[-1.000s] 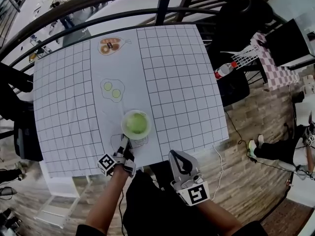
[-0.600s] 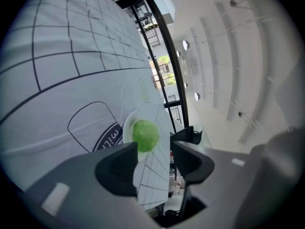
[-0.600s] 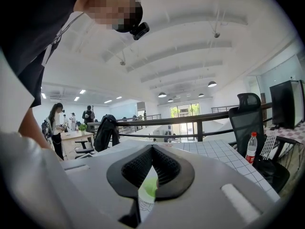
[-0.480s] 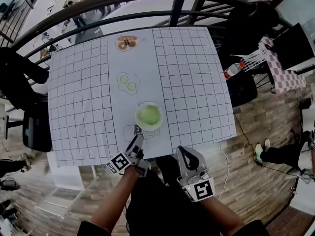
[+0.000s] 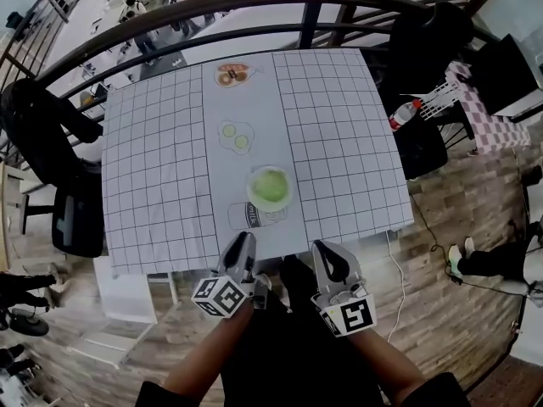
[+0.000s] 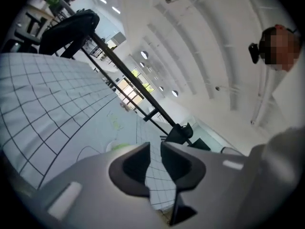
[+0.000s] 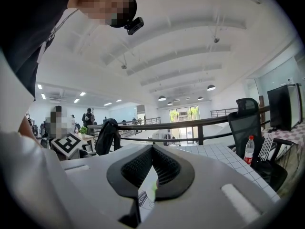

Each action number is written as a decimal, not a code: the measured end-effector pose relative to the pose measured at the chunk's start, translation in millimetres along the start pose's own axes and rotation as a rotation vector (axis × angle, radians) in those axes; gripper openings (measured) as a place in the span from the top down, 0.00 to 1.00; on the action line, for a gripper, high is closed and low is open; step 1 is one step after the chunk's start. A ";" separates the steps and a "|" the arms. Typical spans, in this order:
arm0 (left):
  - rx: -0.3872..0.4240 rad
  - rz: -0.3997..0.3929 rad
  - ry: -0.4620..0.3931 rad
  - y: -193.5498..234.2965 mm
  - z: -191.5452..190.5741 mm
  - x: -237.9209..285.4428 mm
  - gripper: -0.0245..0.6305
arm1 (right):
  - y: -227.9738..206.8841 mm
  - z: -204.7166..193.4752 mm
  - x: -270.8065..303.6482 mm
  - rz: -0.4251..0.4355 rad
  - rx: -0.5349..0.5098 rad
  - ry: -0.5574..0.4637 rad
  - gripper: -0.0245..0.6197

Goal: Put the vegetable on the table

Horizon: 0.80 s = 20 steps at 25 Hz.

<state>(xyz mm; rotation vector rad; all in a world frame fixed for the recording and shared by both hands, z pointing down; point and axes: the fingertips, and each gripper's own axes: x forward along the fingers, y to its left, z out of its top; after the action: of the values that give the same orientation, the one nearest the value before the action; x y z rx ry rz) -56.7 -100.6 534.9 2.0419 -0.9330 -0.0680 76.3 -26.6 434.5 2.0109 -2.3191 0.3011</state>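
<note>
Your left tongs [image 6: 155, 150] are closing: the dark, scooped pads stand a narrow slit apart with nothing between them, only checked cloth showing through the gap. Your right tongs [image 7: 152, 148] are clenched, their ribbed black pads meeting at the tips, and they hold nothing. Both hang at the near edge of the surface [image 5: 161, 185], apart from the vegetable [image 5: 270, 186]. The vegetable is round, pale green with a whitish rim, and rests on the plain middle strip of the cloth toward the surface's 6 o'clock edge. From it, the left tongs lie at about 7 o'clock and the right at about 5 o'clock. The cloth is white with a thin black grid. A line drawing [image 5: 254, 216] touches the vegetable at its 7 o'clock.
</note>
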 end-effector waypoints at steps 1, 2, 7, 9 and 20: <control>0.026 -0.008 -0.011 -7.3 3.1 -5.8 0.85 | 0.9 1.4 -2.3 -0.005 -0.001 -0.004 0.97; 0.050 -0.016 -0.022 -14.2 5.6 -11.4 0.86 | 2.1 2.5 -4.5 -0.008 -0.002 -0.008 0.97; 0.206 -0.021 -0.059 -42.0 16.9 -39.6 0.91 | 18.2 9.9 -12.0 0.003 -0.007 -0.023 0.97; 0.280 -0.036 -0.080 -55.2 22.6 -50.4 0.93 | 26.7 14.2 -14.3 0.013 -0.014 -0.030 0.97; 0.628 0.029 -0.214 -104.6 41.0 -92.0 0.95 | 45.2 31.9 -28.7 -0.012 -0.014 -0.019 0.97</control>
<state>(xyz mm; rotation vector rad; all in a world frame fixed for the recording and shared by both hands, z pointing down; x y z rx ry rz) -76.2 -34.2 407.2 2.6332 -1.2279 0.0289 38.8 1.5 393.4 2.0290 -2.3126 0.2657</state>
